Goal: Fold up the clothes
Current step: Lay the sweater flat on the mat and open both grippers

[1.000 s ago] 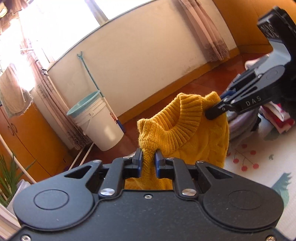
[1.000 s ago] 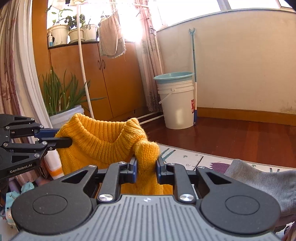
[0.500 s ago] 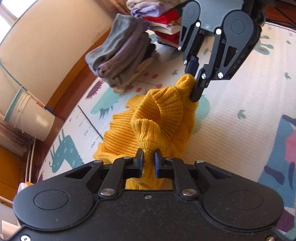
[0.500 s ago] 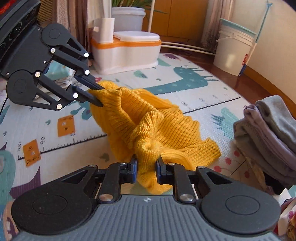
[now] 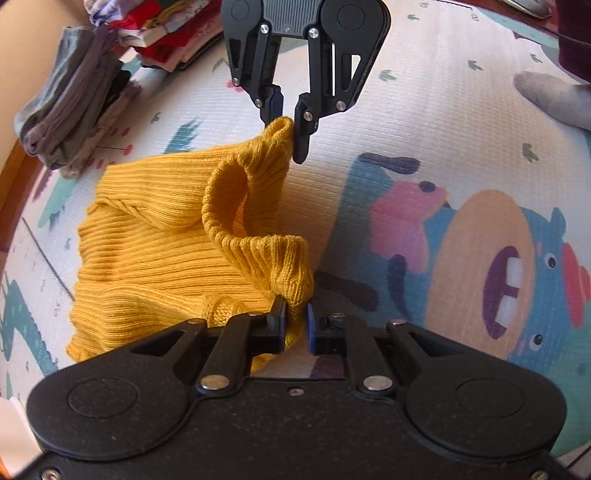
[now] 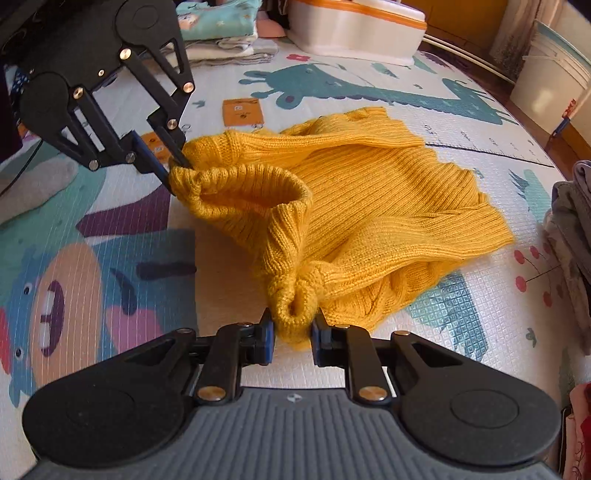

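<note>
A mustard-yellow knit sweater (image 5: pixel 147 240) lies with its body spread on the cartoon play mat (image 5: pixel 424 118), collar opening raised. My left gripper (image 5: pixel 293 325) is shut on one shoulder beside the collar. Across from it, my right gripper (image 5: pixel 290 125) pinches the other shoulder, fingertips pointing down at the mat. In the right wrist view the sweater (image 6: pixel 388 206) stretches away from my right gripper (image 6: pixel 291 332), which is shut on a bunched knot of knit. The left gripper (image 6: pixel 173 168) holds the far side of the collar, low over the mat (image 6: pixel 332 85).
Stacks of folded clothes (image 5: pixel 74 110) sit at the mat's edge, with a colourful pile (image 5: pixel 166 33) beyond. A person's grey-socked foot (image 5: pixel 546 96) rests on the mat. A white and orange plastic box (image 6: pixel 354 26), a white bucket (image 6: pixel 550 85) and more folded clothes (image 6: pixel 218 26) stand around.
Both grippers have come down from chest height to just above the mat, carrying the sweater. Its body now rests spread on the mat instead of hanging.
</note>
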{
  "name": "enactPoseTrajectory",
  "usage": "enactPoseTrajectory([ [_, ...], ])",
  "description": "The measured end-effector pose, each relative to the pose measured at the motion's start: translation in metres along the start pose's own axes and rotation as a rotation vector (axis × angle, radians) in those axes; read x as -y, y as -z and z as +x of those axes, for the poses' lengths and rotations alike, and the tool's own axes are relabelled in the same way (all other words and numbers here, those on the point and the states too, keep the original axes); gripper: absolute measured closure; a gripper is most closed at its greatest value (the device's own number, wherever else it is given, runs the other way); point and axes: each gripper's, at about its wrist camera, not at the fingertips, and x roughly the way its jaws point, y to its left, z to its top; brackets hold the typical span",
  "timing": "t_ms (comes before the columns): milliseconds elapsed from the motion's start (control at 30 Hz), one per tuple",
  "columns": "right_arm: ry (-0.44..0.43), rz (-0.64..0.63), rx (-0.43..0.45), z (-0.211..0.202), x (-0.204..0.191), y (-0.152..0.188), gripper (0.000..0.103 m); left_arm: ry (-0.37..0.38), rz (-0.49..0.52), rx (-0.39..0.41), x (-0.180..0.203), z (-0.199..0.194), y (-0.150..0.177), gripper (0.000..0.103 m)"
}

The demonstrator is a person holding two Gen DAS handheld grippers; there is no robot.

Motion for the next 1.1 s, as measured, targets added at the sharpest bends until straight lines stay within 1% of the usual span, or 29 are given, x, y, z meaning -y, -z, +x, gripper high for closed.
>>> enactPoseTrajectory([
  [33, -0.012, -0.041, -0.024, 0.002, -0.008, 0.004, 0.081, 0.032, 0.005, -0.010, 0.004, 0.001, -0.001, 0.086],
  [67, -0.023, -0.083, -0.048, 0.004, -0.016, 0.007, 0.080, 0.065, 0.010, -0.020, 0.009, 0.002, -0.001, 0.074],
  [100, -0.054, -0.121, -0.074, 0.004, -0.024, 0.009, 0.074, 0.097, 0.015, -0.030, 0.013, 0.002, -0.002, 0.068],
  [133, -0.084, -0.159, -0.101, 0.003, -0.031, 0.011, 0.067, 0.129, 0.020, -0.039, 0.018, 0.003, -0.003, 0.062],
  [167, -0.111, -0.169, -0.126, 0.001, -0.034, 0.009, 0.064, 0.139, 0.025, -0.046, 0.018, -0.001, -0.005, 0.062],
  [200, -0.139, -0.179, -0.150, -0.001, -0.038, 0.007, 0.061, 0.107, 0.029, -0.045, 0.011, -0.014, -0.008, 0.062],
  [233, -0.166, -0.189, -0.175, -0.003, -0.041, 0.006, 0.061, 0.073, 0.028, -0.045, 0.001, -0.030, -0.012, 0.062],
  [267, -0.170, -0.199, -0.179, -0.009, -0.042, 0.002, 0.061, 0.023, 0.011, -0.045, -0.013, -0.049, -0.015, 0.062],
  [333, -0.163, -0.207, -0.169, -0.025, -0.042, -0.008, 0.061, -0.116, -0.055, -0.038, -0.042, -0.093, -0.024, 0.062],
  [400, -0.124, -0.208, -0.154, -0.046, -0.035, -0.023, 0.061, -0.249, -0.133, -0.023, -0.069, -0.139, -0.034, 0.061],
  [433, -0.104, -0.208, -0.146, -0.056, -0.031, -0.030, 0.061, -0.299, -0.200, 0.000, -0.076, -0.166, -0.039, 0.059],
  [467, -0.064, -0.205, -0.129, -0.067, -0.027, -0.039, 0.061, -0.349, -0.266, 0.023, -0.083, -0.193, -0.045, 0.048],
  [500, -0.038, -0.183, -0.120, -0.077, -0.021, -0.048, 0.061, -0.385, -0.334, 0.049, -0.086, -0.214, -0.048, 0.041],
  [533, 0.001, -0.158, -0.105, -0.090, -0.017, -0.059, 0.061, -0.393, -0.405, 0.078, -0.082, -0.225, -0.045, 0.030],
  [567, 0.048, -0.119, -0.079, -0.106, -0.012, -0.069, 0.061, -0.402, -0.475, 0.107, -0.077, -0.235, -0.043, 0.021],
  [633, 0.143, -0.042, -0.026, -0.138, -0.002, -0.088, 0.061, -0.417, -0.616, 0.166, -0.068, -0.256, -0.038, 0.019],
  [667, 0.176, 0.013, 0.002, -0.152, 0.003, -0.096, 0.060, -0.424, -0.687, 0.196, -0.064, -0.266, -0.035, 0.019],
  [700, 0.187, 0.082, 0.029, -0.165, 0.012, -0.102, 0.057, -0.431, -0.757, 0.226, -0.059, -0.277, -0.033, 0.019],
  [767, 0.218, 0.204, 0.075, -0.189, 0.026, -0.110, 0.055, -0.444, -0.898, 0.285, -0.050, -0.298, -0.028, 0.019],
  [800, 0.238, 0.258, 0.094, -0.200, 0.031, -0.113, 0.054, -0.437, -0.960, 0.309, -0.046, -0.303, -0.024, 0.019],
  [867, 0.279, 0.284, 0.080, -0.216, 0.031, -0.115, 0.052, -0.389, -1.026, 0.314, -0.043, -0.296, -0.014, 0.019],
  [933, 0.328, 0.262, 0.070, -0.230, 0.020, -0.118, 0.051, -0.378, -1.052, 0.266, -0.041, -0.289, -0.010, 0.019],
  [967, 0.353, 0.251, 0.066, -0.237, 0.014, -0.120, 0.050, -0.375, -1.048, 0.247, -0.039, -0.287, -0.010, 0.019],
  [1033, 0.384, 0.245, 0.058, -0.246, 0.001, -0.122, 0.039, -0.363, -1.040, 0.239, -0.038, -0.286, -0.009, 0.019],
  [1100, 0.403, 0.256, 0.035, -0.252, -0.007, -0.127, 0.036, -0.336, -1.051, 0.224, -0.037, -0.285, -0.004, 0.019],
])
